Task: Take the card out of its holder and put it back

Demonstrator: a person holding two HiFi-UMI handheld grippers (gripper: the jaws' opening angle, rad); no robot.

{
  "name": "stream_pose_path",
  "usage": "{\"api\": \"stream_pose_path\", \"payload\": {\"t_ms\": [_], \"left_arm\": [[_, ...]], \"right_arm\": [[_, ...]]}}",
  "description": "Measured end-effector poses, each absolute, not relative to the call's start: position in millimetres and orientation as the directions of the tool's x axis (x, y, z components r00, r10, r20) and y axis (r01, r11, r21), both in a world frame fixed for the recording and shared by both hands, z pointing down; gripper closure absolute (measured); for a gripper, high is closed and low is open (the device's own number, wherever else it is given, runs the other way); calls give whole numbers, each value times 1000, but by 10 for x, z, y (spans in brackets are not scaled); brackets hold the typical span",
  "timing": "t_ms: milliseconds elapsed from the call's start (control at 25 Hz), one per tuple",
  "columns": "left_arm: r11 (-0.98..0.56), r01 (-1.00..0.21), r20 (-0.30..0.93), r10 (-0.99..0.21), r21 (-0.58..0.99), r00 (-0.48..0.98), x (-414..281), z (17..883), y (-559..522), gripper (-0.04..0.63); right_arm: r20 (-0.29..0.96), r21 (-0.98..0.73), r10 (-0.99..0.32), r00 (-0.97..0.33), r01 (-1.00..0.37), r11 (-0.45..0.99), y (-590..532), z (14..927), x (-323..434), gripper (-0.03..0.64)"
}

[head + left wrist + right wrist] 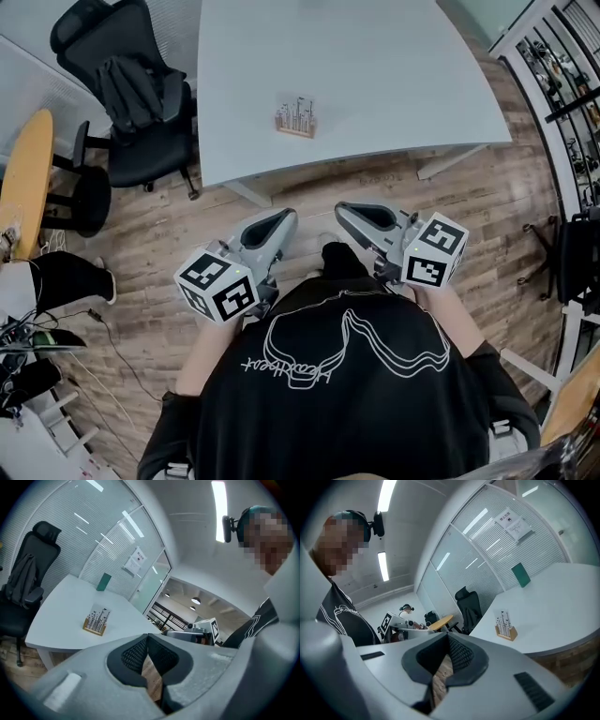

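- Office chair: black, with headrest, a dark garment draped over its back; far left, on the wood-plank floor.
- My left claw: smooth grey shell, black cross-hatched pads. The tips are pressed together on nothing, and I hold it low, short of the desk edge.
- Desk: pale, matte, with a curved front.
- Holder: a small blond wooden block on the desk, well ahead of both claws. The white card, printed with dark lines, stands upright in it.
- My right claw: same build, pads closed together, empty.
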State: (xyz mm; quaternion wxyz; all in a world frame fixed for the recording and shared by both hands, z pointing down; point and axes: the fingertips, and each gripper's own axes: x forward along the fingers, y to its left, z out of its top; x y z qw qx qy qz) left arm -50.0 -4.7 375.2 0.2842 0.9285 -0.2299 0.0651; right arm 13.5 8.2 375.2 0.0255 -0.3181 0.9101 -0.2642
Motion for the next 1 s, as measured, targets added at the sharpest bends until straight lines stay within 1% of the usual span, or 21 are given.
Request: {"api": "stream_pose_path", "payload": {"t_ms": [160, 320, 520, 680, 760, 880, 1000], "left_arm": [[-720, -474, 273, -388, 506, 881, -274, 3817, -275, 581], [-697, -502, 294, -408, 512, 865, -193, 3836, -603, 581], [-636, -528, 320, -421, 563, 849, -146, 3943, -976, 581], [-591, -556, 331, -452, 584, 829, -146, 4012, -1225, 581], [-575, -573, 338, -470, 584, 815, -140, 4040, -1308, 581], [-561, -596, 340, -499, 575, 797, -105, 4059, -1407, 581], [-540, -612, 330, -531, 577, 780, -140, 4118, -1532, 581]], "right_arm": [[122, -510, -569, -813, -544, 667, -240, 3881, 328, 609], [90, -489, -535, -840, -505, 711, -578, 3802, 409, 609], [152, -436, -531, -834, -538, 721, -1016, 3888, 529, 607], [122, -473, -523, -844, -512, 717, -1402, 3955, 611, 604], [129, -455, -524, -842, -520, 723, -1557, 4026, 644, 591], [169, -417, -541, -824, -557, 718, -1754, 4207, 705, 554], [197, -414, -559, -805, -586, 697, -1983, 4433, 720, 545]]}}
